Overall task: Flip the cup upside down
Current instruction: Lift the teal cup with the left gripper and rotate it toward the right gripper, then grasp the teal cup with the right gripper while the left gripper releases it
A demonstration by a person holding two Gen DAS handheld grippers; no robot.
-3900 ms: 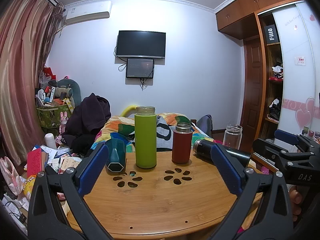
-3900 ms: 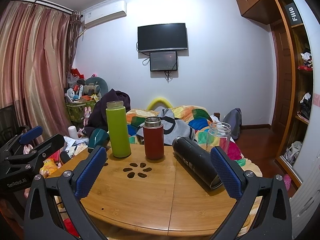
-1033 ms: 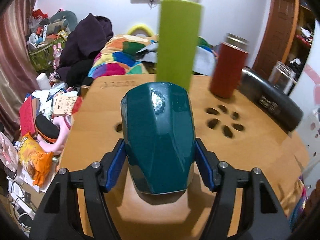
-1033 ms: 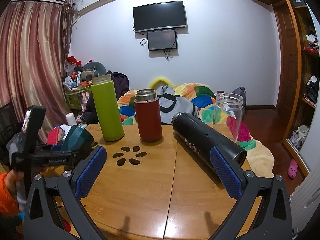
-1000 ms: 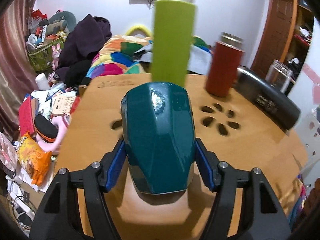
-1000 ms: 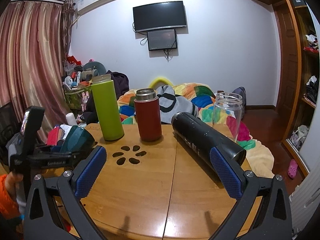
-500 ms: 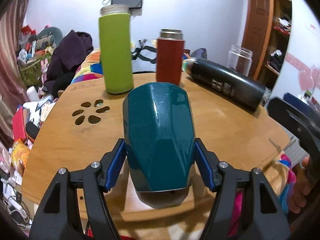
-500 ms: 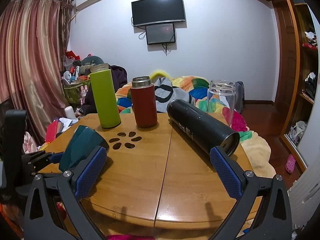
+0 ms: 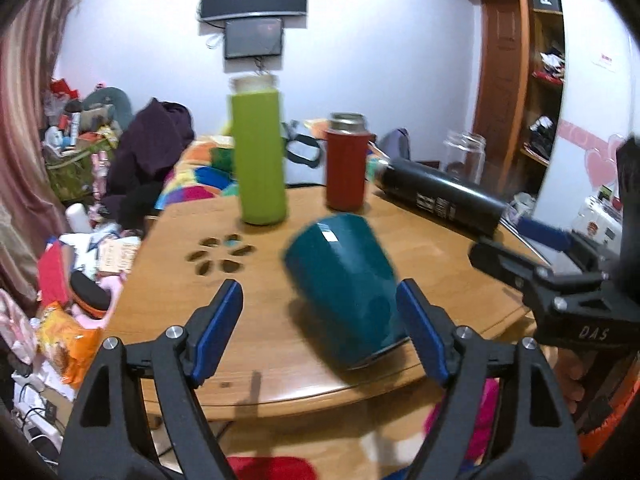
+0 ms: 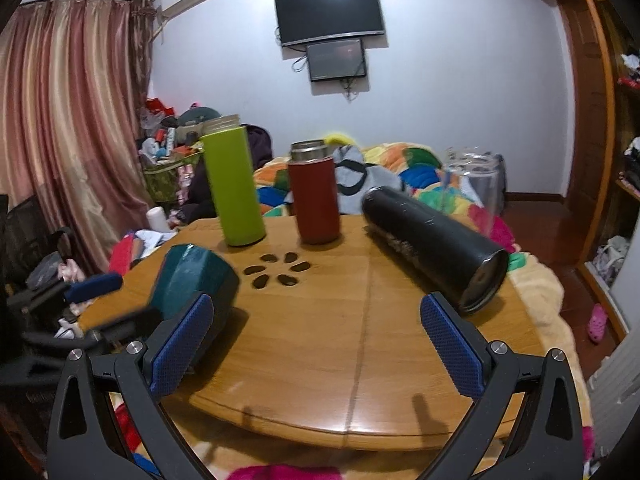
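The dark teal faceted cup [image 9: 347, 288] stands mouth down and tilted on the round wooden table [image 9: 280, 344], close to its near edge. It also shows in the right wrist view [image 10: 191, 280] at the table's left edge. My left gripper [image 9: 320, 330] is open, its blue pads spread wide; the cup sits nearer the right pad and looks free of both. My right gripper [image 10: 316, 340] is open and empty over the table's front edge, to the right of the cup.
A tall green bottle [image 9: 259, 152], a red flask [image 9: 346, 168] and a clear glass jar [image 9: 464, 158] stand at the table's back. A black flask [image 9: 436, 200] lies on its side at the right. Clutter covers the floor at the left.
My left gripper has opened and let go of the teal cup, which now rests tilted on the table. The left gripper has drawn back a little. The right gripper barely moved.
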